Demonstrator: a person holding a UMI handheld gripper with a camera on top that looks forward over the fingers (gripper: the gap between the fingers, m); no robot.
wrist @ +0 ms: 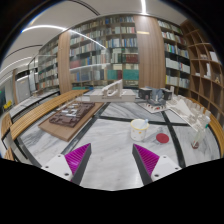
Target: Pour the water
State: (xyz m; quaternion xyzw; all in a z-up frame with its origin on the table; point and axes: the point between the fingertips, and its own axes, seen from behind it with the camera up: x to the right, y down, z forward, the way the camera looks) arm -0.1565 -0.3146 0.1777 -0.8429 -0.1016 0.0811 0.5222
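A pale, whitish cup (138, 129) stands on the marbled grey table (110, 150), beyond my fingers and a little to the right. Just right of it sits a small red bowl-like thing (163, 137). My gripper (112, 160) hangs above the table's near part, open, with only bare tabletop between the pink-padded fingers (78, 156). Nothing is held.
A brown wooden tray (72, 119) with small items lies beyond the left finger. White objects (186, 112) crowd the far right of the table, and more things (150, 98) stand at the far end. Tall bookshelves (110, 50) line the room behind; a curved bench (25, 110) runs along the left.
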